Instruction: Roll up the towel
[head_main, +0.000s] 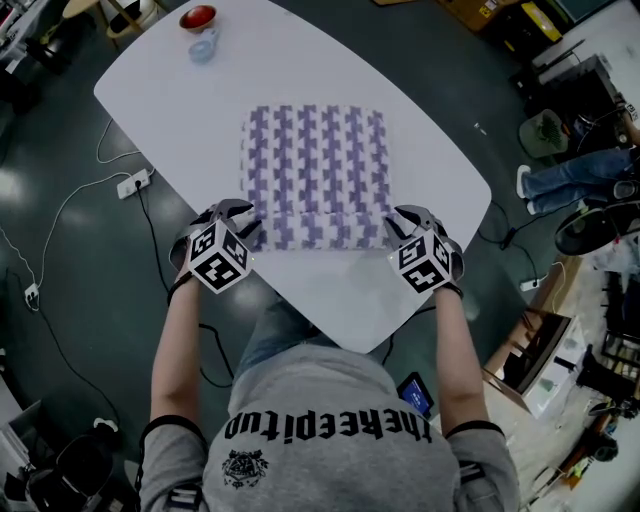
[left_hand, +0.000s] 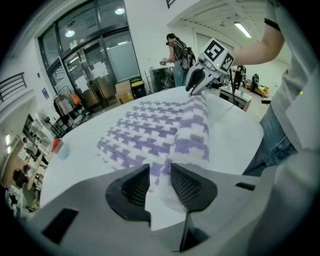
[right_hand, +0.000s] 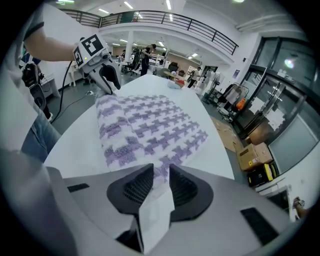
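Note:
A purple-and-white patterned towel (head_main: 315, 160) lies flat on the white table (head_main: 330, 295), and its near edge is turned over into a low roll (head_main: 320, 230). My left gripper (head_main: 240, 217) is at the roll's left end. My right gripper (head_main: 400, 224) is at the roll's right end. In the left gripper view the jaws (left_hand: 160, 177) hold towel fabric (left_hand: 150, 135) between the pads, with the right gripper (left_hand: 197, 82) across the roll. In the right gripper view the jaws (right_hand: 161, 180) pinch the towel (right_hand: 150, 125), with the left gripper (right_hand: 107, 80) opposite.
A red bowl (head_main: 198, 17) and a pale blue cup (head_main: 203, 47) stand at the table's far left corner. A power strip (head_main: 133, 183) and cables lie on the floor at left. A person's legs (head_main: 575, 175) show at right. Cardboard boxes (right_hand: 252, 155) sit beyond the table.

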